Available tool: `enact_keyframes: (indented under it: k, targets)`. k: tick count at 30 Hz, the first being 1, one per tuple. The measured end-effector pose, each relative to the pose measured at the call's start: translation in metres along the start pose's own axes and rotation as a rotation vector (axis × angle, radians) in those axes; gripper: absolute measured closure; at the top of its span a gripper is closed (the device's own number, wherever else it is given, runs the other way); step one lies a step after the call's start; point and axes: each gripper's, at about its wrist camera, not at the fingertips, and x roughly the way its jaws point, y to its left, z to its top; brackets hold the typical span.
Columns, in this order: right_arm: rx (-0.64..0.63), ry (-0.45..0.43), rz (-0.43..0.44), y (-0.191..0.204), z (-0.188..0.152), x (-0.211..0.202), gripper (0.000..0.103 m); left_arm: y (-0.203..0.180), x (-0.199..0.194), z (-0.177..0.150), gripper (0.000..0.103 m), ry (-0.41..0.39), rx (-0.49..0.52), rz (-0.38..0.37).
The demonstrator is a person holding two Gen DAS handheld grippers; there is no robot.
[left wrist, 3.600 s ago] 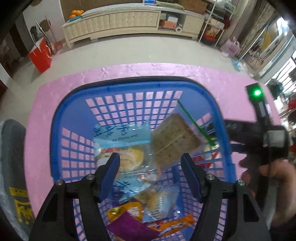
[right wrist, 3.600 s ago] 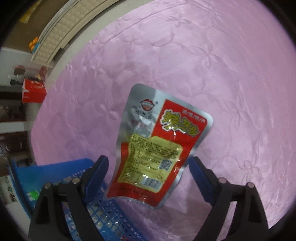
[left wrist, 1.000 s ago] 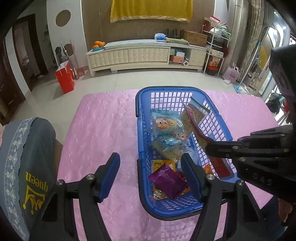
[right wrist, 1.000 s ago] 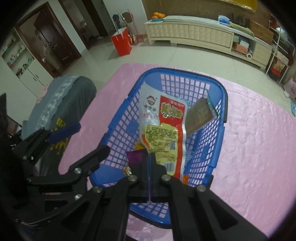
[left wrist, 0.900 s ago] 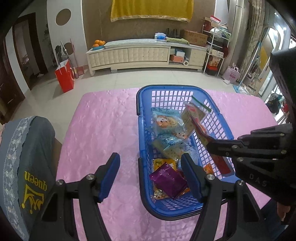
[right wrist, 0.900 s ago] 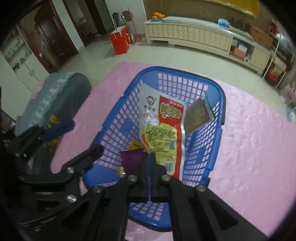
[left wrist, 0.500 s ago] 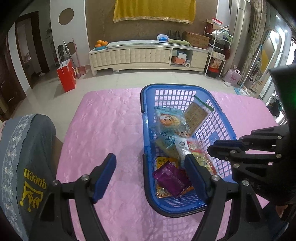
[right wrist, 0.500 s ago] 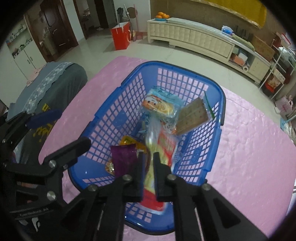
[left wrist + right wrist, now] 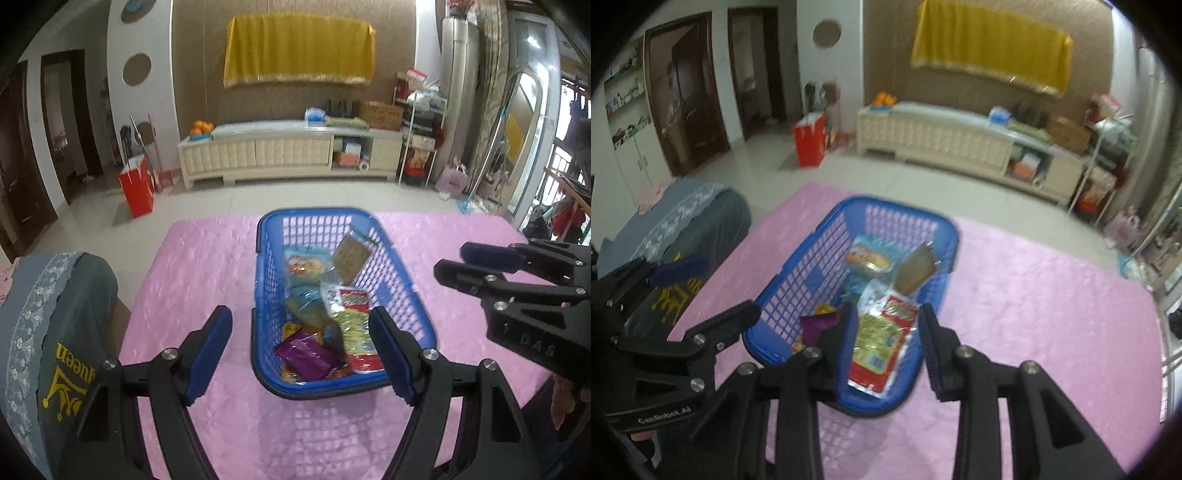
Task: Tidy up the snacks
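**Both tools empty above the snack basket**

Left tool [image 9: 300,350] hangs with its jaws wide apart and nothing between the pads; seen along its fingers, the near end of the basket shows in the gap, well below. Right tool [image 9: 886,343] has its jaws opening, and nothing is pressed between them; the red and silver packet shows beyond the gap, lying loose in the basket.

Largest in the scene is the pink worktop [image 9: 207,266], covered by an embossed cloth. On it, about midway across, stands the blue basket [image 9: 258,280] with lattice walls, its long side running from near to far. At the worktop's left edge sits a grey chair back [image 9: 66,317] with yellow lettering.

Inside the basket, the red and silver packet [image 9: 352,321] lies along the right side, its near end at the near wall. A clear-wrapped brown cracker [image 9: 351,258] leans against the far right wall. Left of the cracker lies a blue-wrapped pastry [image 9: 304,264], with another bluish wrapper just nearer. A purple packet [image 9: 306,354] rests at the near left, on top of yellow and orange wrappers.

Beyond the worktop, a red bag [image 9: 136,190] stands on the floor to the far left.
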Motion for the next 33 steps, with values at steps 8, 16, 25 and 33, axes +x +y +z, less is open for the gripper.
enact_keyframes:
  k: [8, 16, 25, 33]
  targets:
    - [0.038, -0.183, -0.145, -0.019, -0.039, -0.081, 0.037, -0.035, -0.063, -0.02, 0.015, -0.148, -0.004, 0.001]
    - [0.009, -0.235, -0.227, -0.021, -0.077, -0.118, 0.0, -0.068, -0.109, -0.045, 0.001, -0.238, -0.004, -0.027]
    - [0.067, -0.294, -0.219, -0.032, -0.108, -0.153, 0.0, -0.09, -0.122, -0.058, 0.0, -0.223, 0.019, -0.001]
    - [0.103, -0.312, -0.212, -0.038, -0.12, -0.168, 0.0, -0.104, -0.129, -0.062, 0.0, -0.229, 0.044, -0.004]
